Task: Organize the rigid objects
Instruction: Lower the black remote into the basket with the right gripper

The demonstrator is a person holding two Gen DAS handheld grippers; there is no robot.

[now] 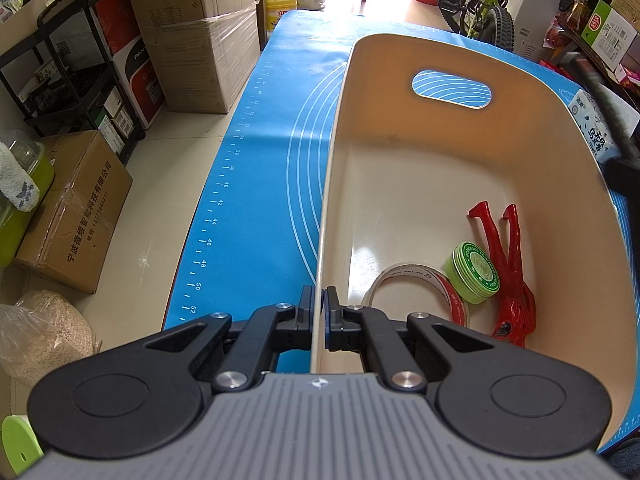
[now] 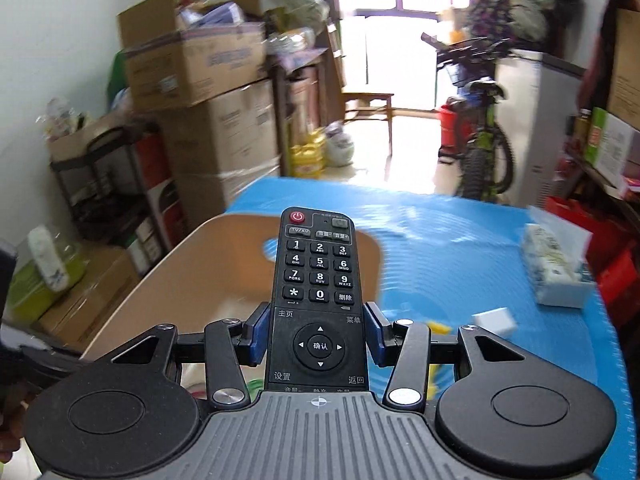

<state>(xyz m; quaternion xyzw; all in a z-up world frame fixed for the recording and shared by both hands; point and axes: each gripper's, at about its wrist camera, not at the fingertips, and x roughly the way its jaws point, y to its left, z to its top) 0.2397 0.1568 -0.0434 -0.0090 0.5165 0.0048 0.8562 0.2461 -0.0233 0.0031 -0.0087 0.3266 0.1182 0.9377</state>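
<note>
**A:** Right wrist view first: our right gripper [image 2: 318, 330] is clamped on the black remote control [image 2: 318, 280], pads on its two long edges about halfway down. The remote's long axis runs straight out along the fingers, power button at the far tip, keypad facing up. Picture's smeared, so I'd guess we're mid-carry.

**B:** And the cream storage bin [image 2: 168, 276]?

**A:** Ahead of the remote and off to the left, and lower. The tip already overlaps the bin's far wall with the handle cutout, but we can't tell whether it's truly over the opening yet.

**B:** Left wrist view fills that in. Our left gripper [image 1: 319, 312] is pinched narrow on the bin's wall [image 1: 332, 184], one finger outside, one inside, at the near end. Inside the bin, near that same end, sit a clear tape roll [image 1: 416, 292], a green tape roll [image 1: 476, 278] leaning beside it, and a red plastic clamp [image 1: 510, 276] against the opposite wall. The far half of the floor is bare.

**A:** So the right hand's the only one free to place. We'd say swing the remote left of where it is, then lower it lengthwise along the bin, toward the cutout end.

**B:** Agreed. The risk, as we see it, is landing on the tape rolls.
</note>
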